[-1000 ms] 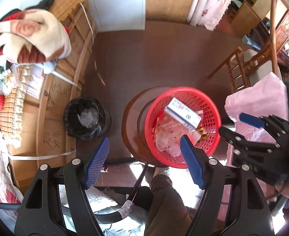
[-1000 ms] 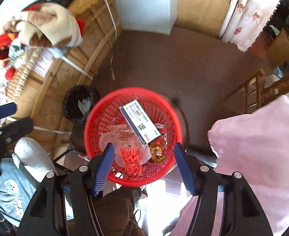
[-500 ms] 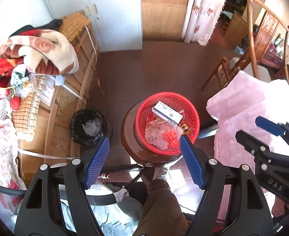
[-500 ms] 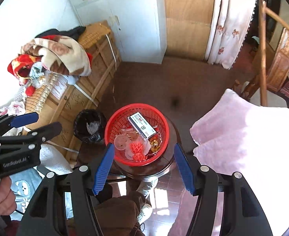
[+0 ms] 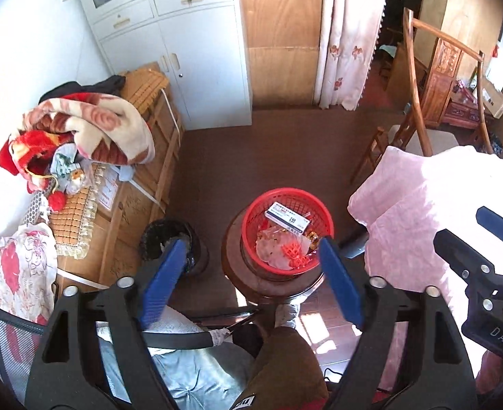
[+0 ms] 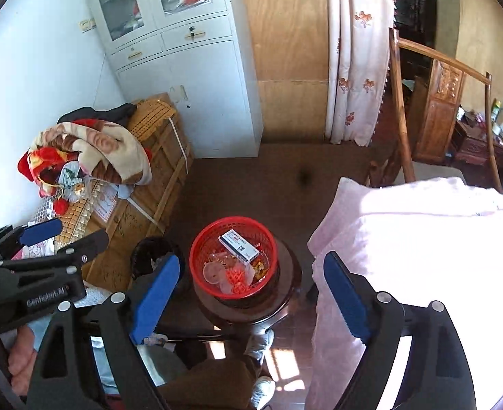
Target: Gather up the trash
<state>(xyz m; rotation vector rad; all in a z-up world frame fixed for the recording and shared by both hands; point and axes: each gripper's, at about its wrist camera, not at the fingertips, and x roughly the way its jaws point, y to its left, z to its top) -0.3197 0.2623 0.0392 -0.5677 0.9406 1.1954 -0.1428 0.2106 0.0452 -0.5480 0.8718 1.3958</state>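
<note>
Both grippers, left gripper [image 5: 253, 282] and right gripper [image 6: 251, 295], spread wide, empty; red basket [image 5: 251, 212] holds trash.

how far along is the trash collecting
Looks mostly done: a white box and wrappers lie in the red basket on the round stool. Left gripper and right gripper are open and hold nothing. The basket's contents aren't in the black bin.

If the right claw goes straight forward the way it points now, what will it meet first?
Probably the red plastic mesh basket on the round dark wooden stool. It lies between the open blue pads of the right claw, low in the view, with nothing visible in between. Depth is unclear.
</note>
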